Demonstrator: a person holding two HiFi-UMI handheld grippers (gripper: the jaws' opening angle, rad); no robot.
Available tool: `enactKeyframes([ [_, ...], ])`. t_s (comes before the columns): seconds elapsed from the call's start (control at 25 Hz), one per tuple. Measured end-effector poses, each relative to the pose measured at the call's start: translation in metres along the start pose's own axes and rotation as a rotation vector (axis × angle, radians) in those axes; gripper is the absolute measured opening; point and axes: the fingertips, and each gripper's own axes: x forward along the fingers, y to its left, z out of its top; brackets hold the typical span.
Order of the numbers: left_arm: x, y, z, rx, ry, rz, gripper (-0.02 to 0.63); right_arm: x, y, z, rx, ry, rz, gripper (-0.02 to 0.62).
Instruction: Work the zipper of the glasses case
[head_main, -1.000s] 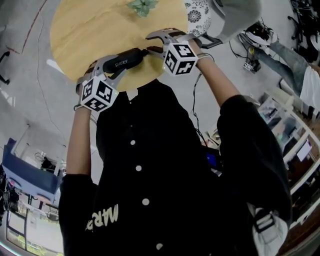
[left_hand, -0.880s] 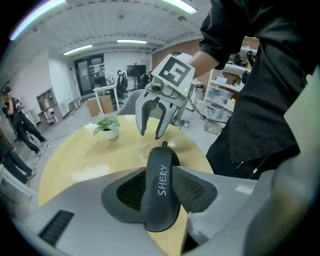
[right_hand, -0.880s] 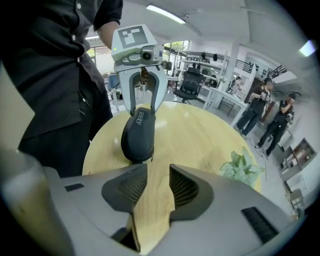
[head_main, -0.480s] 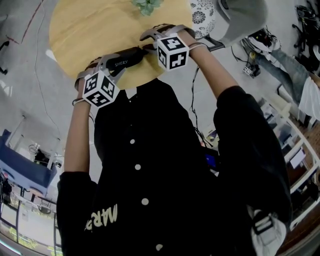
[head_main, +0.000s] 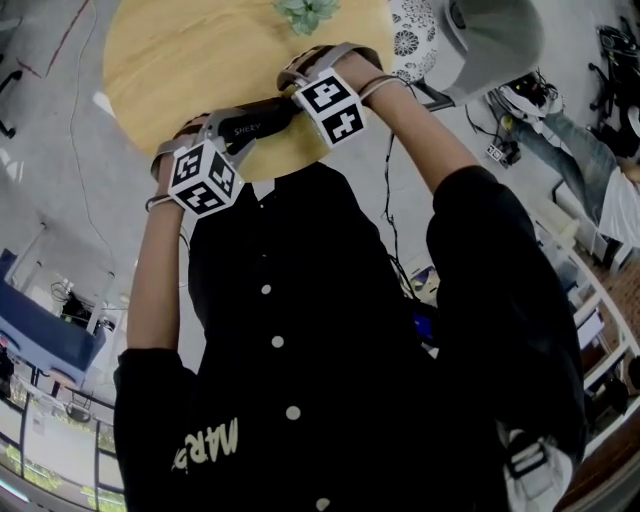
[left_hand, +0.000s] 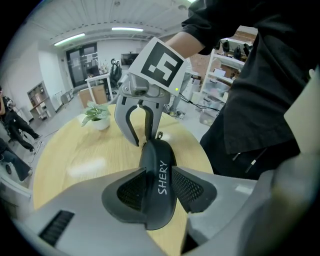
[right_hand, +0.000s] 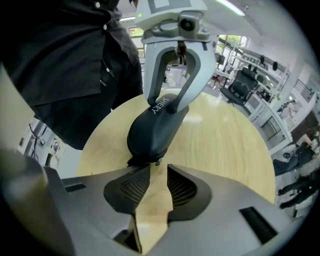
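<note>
A black glasses case (head_main: 255, 120) marked SHERY is held above the near edge of the round wooden table (head_main: 170, 60). My left gripper (left_hand: 159, 192) is shut on the case (left_hand: 159, 170), its pads pressing both sides of the case's body. My right gripper (right_hand: 152, 187) faces the case's other end (right_hand: 155, 127). Its jaws are closing. A gap still shows between the pads, and the small metal zipper pull (right_hand: 156, 161) hangs right at their tips, not pinched. In the left gripper view the right gripper (left_hand: 141, 139) stands at the far end, beside the pull (left_hand: 159, 135).
A small potted plant (head_main: 308, 12) sits at the table's far side. A grey seat (head_main: 495, 40) and a patterned object (head_main: 405, 35) stand beyond the table on the right. Shelving (head_main: 600, 300) lines the right side. My black-clad body is close behind the grippers.
Both grippers and the case have drifted slightly away from my body over the table. The right gripper has tilted and closed in on the case's zipper end.
</note>
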Motion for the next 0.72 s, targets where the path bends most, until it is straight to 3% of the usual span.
enactKeyframes([
  [0.28,0.0028,0.0016,0.0008,0.004,0.014,-0.005,0.158,0.0081,0.0048,-0.002,-0.198,0.037,0.071,0.099],
  [0.4,0.0021,0.0008,-0.0009,0.01,0.018,-0.004,0.158,0.0077,0.001,0.0019,-0.266,0.022,0.038,0.037],
  [0.72,0.003,0.0007,0.0005,0.004,0.02,-0.014,0.158,0.0025,-0.0011,-0.0005,-0.136,-0.036,0.011,0.006],
])
